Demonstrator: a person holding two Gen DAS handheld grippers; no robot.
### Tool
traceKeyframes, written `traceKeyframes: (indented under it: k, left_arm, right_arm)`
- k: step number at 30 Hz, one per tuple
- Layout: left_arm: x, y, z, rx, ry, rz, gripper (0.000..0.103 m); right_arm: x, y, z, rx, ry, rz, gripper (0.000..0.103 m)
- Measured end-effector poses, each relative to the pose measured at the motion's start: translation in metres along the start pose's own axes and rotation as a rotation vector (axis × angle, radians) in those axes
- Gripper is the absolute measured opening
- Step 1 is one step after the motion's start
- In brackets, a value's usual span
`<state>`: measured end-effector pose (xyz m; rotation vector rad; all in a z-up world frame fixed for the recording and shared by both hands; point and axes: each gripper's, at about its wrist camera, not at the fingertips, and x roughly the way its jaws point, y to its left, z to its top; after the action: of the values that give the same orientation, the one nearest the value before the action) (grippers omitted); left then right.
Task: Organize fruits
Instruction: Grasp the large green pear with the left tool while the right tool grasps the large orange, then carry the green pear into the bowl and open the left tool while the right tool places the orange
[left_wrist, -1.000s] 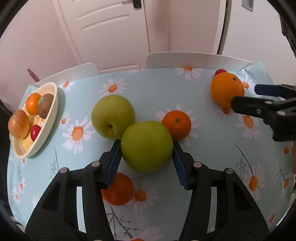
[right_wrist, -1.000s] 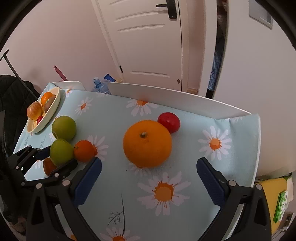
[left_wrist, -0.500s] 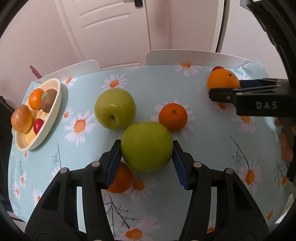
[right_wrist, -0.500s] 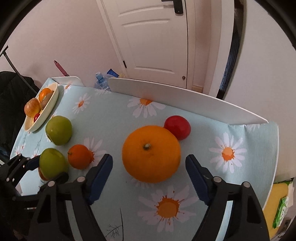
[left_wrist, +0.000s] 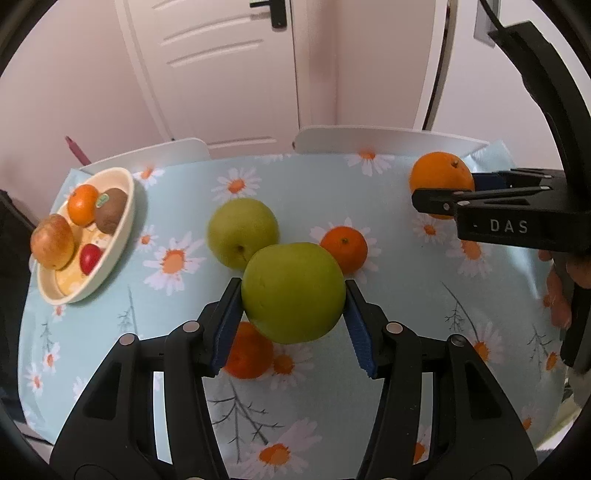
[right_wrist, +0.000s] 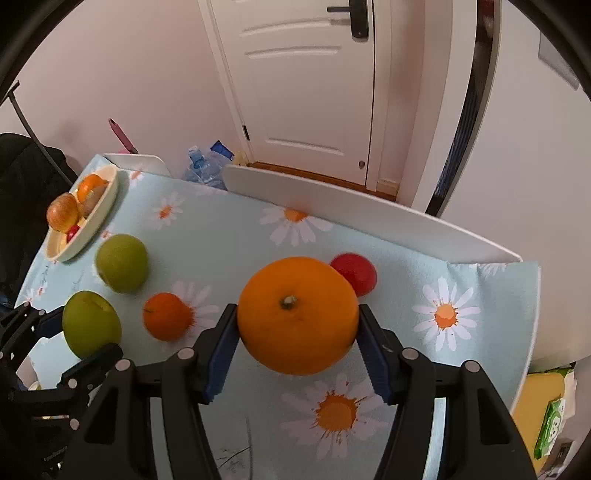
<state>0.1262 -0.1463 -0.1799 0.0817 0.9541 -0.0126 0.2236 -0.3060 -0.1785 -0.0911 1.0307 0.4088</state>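
In the left wrist view, the left claw clamps a round, smooth green apple between its blue pads, and the shallow cream oval bowl of fruit lies up and to the left of it at the far-left edge of the daisy-print table, so this hand looks the nearer one to the bowl. In the right wrist view, the right claw is closing on a large round orange, pads against its flanks; the same bowl sits well apart at the far left, beyond the loose green apple and small mandarin.
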Motion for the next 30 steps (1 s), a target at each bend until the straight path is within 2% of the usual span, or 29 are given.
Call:
traceKeyframes:
  k: [8,14,24,30]
  left_arm:
    - [-0.035,0.024,0.009,-0.03,-0.05,0.028,0.058]
    - [-0.059,0.056,0.008,-0.081,-0.084,0.045,0.058]
    - [-0.083,0.124,0.001,-0.085,-0.106,0.072,0.058]
    - [-0.084,0.172,-0.002,-0.079,-0.103,0.07,0.058]
  right_arm:
    - [-0.028,0.019,0.006,-0.007,-0.029,0.018,0.058]
    - [-0.046,0.047,0.011,-0.036,-0.043,0.047,0.058]
    - [-0.062,0.123,0.023,-0.048,-0.069,0.073,0.058]
    - [-0.062,0.166,0.03,-0.041,-0.073,0.075,0.058]
